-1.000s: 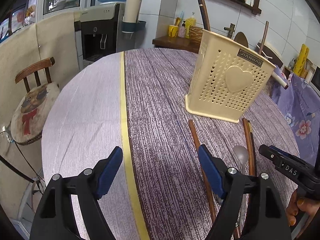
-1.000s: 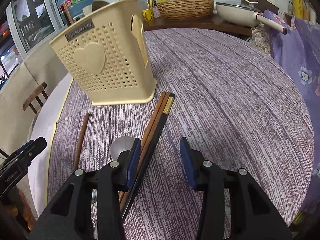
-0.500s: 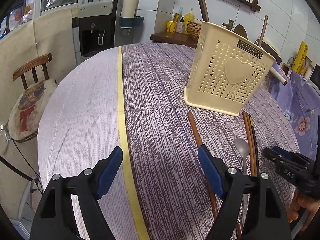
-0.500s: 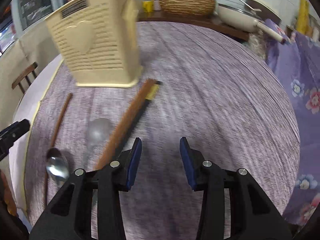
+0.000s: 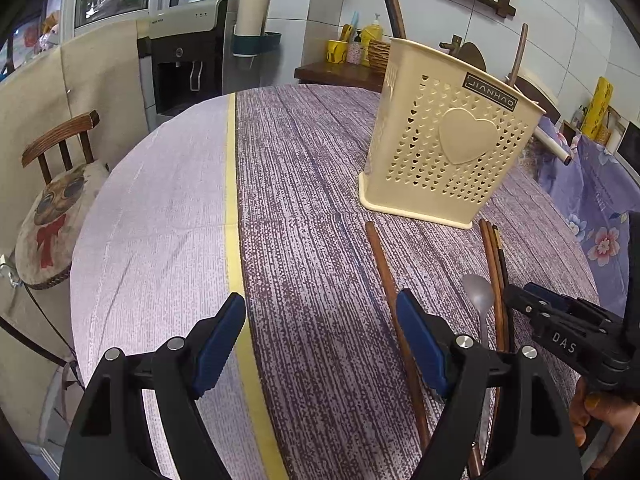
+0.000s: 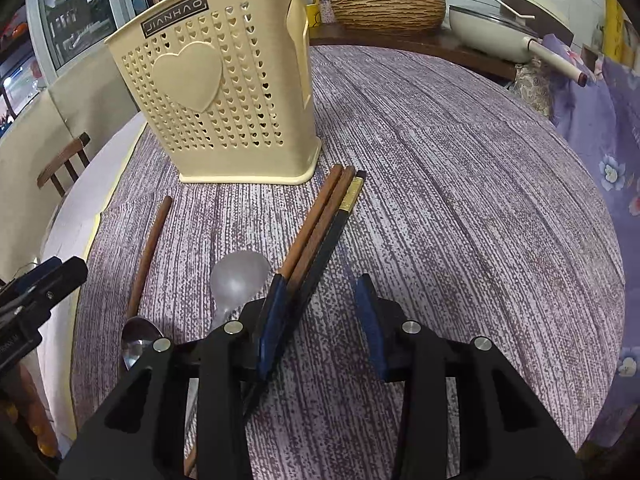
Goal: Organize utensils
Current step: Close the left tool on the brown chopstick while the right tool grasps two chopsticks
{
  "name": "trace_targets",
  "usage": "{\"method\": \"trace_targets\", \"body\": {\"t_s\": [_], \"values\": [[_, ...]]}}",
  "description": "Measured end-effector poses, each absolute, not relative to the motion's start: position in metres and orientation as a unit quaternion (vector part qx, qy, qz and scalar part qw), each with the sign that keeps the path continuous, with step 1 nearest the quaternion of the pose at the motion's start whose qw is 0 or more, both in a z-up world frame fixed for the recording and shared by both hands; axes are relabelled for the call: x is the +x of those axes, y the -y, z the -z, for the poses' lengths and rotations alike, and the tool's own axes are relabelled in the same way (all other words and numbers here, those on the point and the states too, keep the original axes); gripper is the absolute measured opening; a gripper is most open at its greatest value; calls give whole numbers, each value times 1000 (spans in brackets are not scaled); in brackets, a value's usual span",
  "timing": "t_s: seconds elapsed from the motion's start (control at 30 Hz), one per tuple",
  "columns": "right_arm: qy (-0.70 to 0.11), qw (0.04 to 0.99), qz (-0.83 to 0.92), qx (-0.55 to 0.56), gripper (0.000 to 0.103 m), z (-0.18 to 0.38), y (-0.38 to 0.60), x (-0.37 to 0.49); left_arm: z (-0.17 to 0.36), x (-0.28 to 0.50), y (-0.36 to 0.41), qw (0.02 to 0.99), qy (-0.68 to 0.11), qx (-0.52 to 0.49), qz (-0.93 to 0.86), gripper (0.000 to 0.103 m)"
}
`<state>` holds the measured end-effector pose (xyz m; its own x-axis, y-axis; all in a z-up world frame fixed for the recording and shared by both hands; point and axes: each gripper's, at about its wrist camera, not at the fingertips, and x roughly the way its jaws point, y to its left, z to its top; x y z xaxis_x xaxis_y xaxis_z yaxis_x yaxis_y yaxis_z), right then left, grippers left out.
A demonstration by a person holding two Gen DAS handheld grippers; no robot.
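Lying on the round counter with the purple striped cloth [image 6: 460, 168] are 2 brown wooden chopsticks [image 6: 320, 216] and 1 black chopstick with a gold band [image 6: 340, 216], side by side, just in front of the cream plastic basket with heart-shaped holes [image 6: 224, 92]. A pale see-through spoon [image 6: 238, 276] is just beside them. A shiny metal spoon with a brown wooden handle [image 6: 138, 332] lies further out.

The right claw [image 6: 322, 316] is partly apart and holds nothing. Its one finger sits over the chopsticks, so they are not between the 2 fingers yet. To do this step well, I think the claw should slide over until the sticks sit in the middle, then go down low and squeeze all of them together. Thin sticks can roll or slip out.

The left claw [image 5: 320, 340] is wide apart over the cloth and holds nothing.

Around the counter are a wooden chair with an owl cushion [image 5: 52, 216], a water cooler [image 5: 188, 56] and a white pan [image 6: 492, 32].
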<state>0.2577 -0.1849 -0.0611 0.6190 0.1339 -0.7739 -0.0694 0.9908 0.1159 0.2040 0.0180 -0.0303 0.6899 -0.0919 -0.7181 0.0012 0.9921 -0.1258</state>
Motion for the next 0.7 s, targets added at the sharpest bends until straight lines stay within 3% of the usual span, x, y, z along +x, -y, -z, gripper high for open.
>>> {"method": "trace_targets", "body": {"t_s": [0.33,0.5,0.7], "values": [[-435,895,-52,84,36,54,205,265,34,207,-19,916,-397,-62,26,76],[-446,892,-36,72,24,63,195,280,34,210,-17,915,-399,-57,27,75],[-445,892,-15,79,17,60,198,295,34,220,-7,910,-411,-43,41,64]]}}
